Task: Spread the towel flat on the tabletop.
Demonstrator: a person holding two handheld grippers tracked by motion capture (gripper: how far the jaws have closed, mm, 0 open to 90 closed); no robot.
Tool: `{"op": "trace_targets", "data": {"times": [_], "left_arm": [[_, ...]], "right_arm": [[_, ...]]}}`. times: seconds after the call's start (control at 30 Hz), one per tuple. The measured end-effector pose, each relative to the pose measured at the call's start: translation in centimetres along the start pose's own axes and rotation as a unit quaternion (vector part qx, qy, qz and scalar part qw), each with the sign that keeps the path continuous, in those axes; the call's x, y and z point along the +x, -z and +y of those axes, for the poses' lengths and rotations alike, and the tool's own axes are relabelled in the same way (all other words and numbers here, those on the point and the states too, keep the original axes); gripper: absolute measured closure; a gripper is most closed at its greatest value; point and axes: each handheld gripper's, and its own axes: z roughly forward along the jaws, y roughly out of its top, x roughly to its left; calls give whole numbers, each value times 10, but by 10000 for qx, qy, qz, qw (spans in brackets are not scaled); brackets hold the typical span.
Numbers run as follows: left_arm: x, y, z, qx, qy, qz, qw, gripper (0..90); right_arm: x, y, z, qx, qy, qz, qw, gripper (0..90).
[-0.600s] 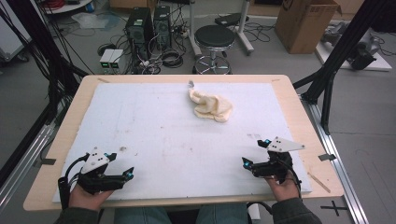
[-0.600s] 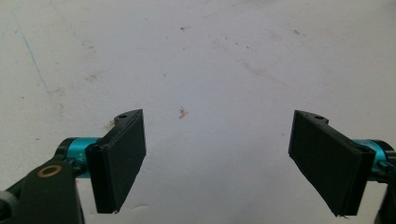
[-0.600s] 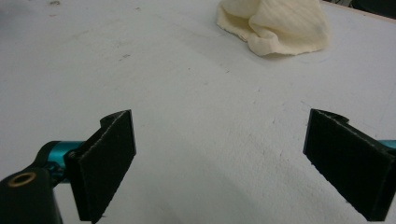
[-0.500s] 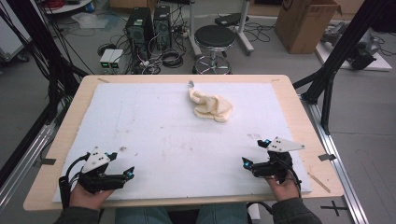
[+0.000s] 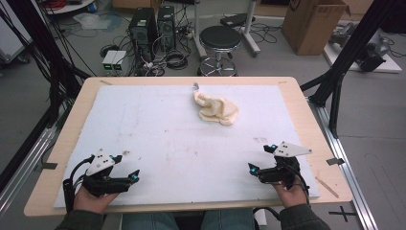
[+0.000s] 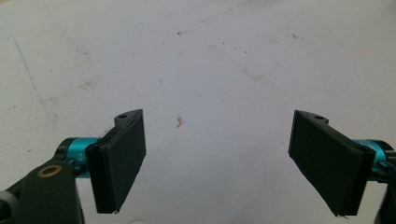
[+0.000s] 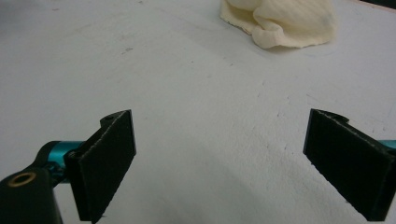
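A crumpled cream cloth (image 5: 217, 109) lies on the white mat (image 5: 158, 129) toward the far middle of the table; the right gripper view has it at the top (image 7: 280, 21). My left gripper (image 5: 130, 167) rests near the front left of the mat, held in a hand, open with nothing between its jaws (image 6: 219, 158). My right gripper (image 5: 261, 160) sits near the front right, also open and empty (image 7: 219, 163). Both are far from the cloth.
The mat covers a wooden table (image 5: 316, 124) whose rim shows all round. Behind the table stand a black stool (image 5: 220, 38), computer towers (image 5: 151, 26) with cables, and a cardboard box (image 5: 313, 24). Black frame legs (image 5: 335, 91) flank the table.
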Motion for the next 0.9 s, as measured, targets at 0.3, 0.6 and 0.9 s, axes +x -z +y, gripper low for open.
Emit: {"op": "trace_targets", "data": {"times": [0.3, 0.6, 0.9], "left_arm": [[1, 0, 0, -9, -13, -5, 10000, 193], [-1, 2, 0, -50, 2, 15, 10000, 193], [0, 3, -1, -39, -3, 36, 10000, 193]], "right_arm": [[0, 0, 0, 11, 15, 14, 10000, 87], [2, 0, 0, 56, 66, 45, 10000, 87], [3, -4, 3, 28, 93, 98, 9999, 87]]}}
